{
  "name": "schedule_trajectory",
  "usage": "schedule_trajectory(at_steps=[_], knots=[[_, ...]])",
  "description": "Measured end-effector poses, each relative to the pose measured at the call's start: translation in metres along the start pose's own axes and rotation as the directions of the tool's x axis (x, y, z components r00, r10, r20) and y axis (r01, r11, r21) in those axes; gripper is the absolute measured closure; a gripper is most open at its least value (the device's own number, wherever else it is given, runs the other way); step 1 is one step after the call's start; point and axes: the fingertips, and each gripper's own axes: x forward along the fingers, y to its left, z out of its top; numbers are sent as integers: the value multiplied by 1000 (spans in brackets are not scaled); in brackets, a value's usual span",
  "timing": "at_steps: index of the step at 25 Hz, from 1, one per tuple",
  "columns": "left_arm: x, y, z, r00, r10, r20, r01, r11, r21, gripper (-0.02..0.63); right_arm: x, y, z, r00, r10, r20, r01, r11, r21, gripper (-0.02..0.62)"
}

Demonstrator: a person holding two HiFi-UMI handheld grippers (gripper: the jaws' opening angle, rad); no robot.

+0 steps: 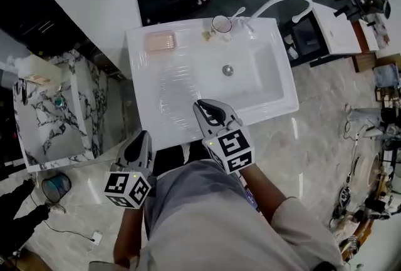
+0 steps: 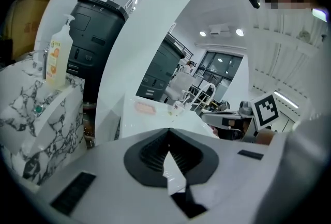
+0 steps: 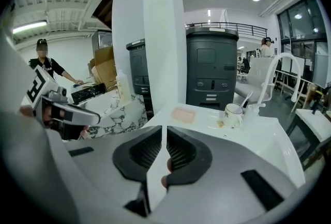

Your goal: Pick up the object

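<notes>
Two grippers are held at the near edge of a white sink (image 1: 141, 38), seen from above in the head view. The left gripper (image 1: 143, 138) is kept just beside the sink's near left corner. In its own view its jaws are seen clenched, tips met, with nothing caught between them. The right gripper (image 1: 202, 105) is pointed over the near rim toward the basin. Its jaws are parted by only a thin slit, and nothing is gripped there.

Which item is meant as the object is not settled by the views. A pink soap dish (image 1: 160, 42) is set on the back ledge near the left corner. A cup (image 1: 221, 24) is set further right on that ledge, near the base of the white faucet (image 1: 285, 2). Both are well apart from the grippers and touched by neither. A drain (image 1: 227, 69) is seen in the basin floor. A marbled cabinet (image 1: 56, 113) is placed left of the sink, and a pump bottle (image 2: 58, 55) is stood on top of it.
</notes>
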Motion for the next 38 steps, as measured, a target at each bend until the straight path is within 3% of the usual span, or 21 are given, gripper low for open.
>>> schedule_trajectory(at_steps=[18, 38], knots=[[-1, 32, 3, 997, 77, 23, -76, 995, -66, 604, 67, -14, 17, 997, 17, -73, -30, 982, -188, 526], [16, 26, 7, 989, 148, 31, -144, 985, -100, 604, 127, -54, 26, 985, 31, -172, -93, 927, -364, 469]])
